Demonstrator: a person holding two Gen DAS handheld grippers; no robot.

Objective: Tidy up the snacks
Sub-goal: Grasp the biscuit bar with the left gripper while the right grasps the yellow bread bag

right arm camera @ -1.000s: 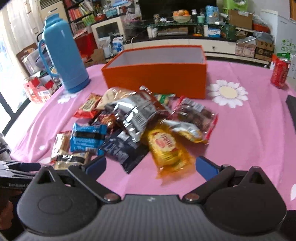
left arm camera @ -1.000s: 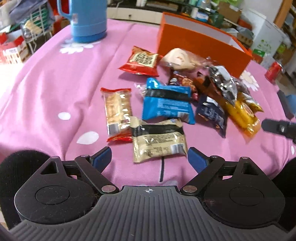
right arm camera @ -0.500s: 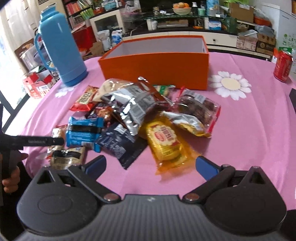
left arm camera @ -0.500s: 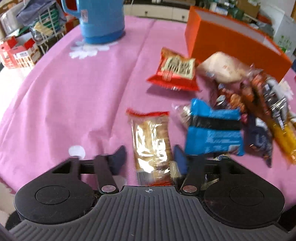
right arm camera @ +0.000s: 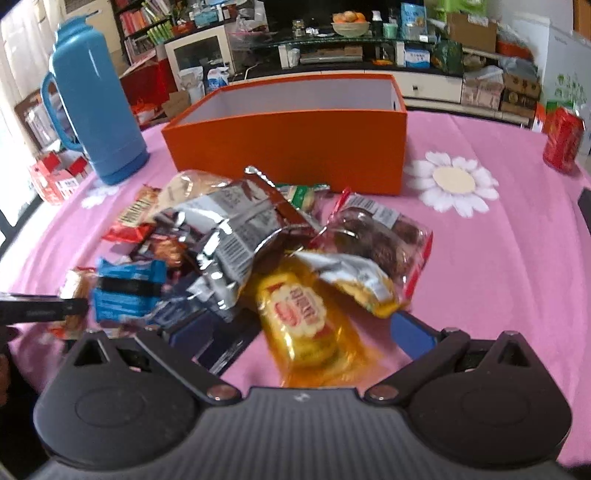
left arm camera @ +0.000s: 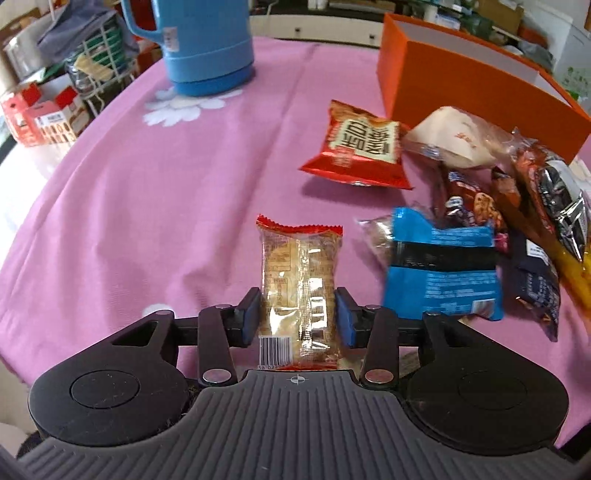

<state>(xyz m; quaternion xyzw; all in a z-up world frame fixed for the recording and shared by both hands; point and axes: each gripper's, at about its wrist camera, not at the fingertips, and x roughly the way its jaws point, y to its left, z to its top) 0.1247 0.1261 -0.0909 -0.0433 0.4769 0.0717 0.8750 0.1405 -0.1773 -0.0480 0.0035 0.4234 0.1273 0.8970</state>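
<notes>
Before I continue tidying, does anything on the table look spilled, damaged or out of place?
Nothing looks spilled or torn. The snack packets lie in a loose overlapping heap in front of the orange box, which appears empty from here.

Long low cabinet (right arm camera: 424,79) along back wall, bookshelf (right arm camera: 144,22) at left, cardboard boxes (right arm camera: 480,88) stacked right

place: lived-in home living room | shown by: round tabletop (right arm camera: 498,266) draped in pink daisy-print cloth | tall blue plastic thermos flask (right arm camera: 94,107) | long low white cabinet (right arm camera: 424,83) with a glass shelf, a bowl of oranges (right arm camera: 350,22) seen on it | crowded bookshelf (right arm camera: 147,22) | stacked cardboard boxes (right arm camera: 480,86)
</notes>
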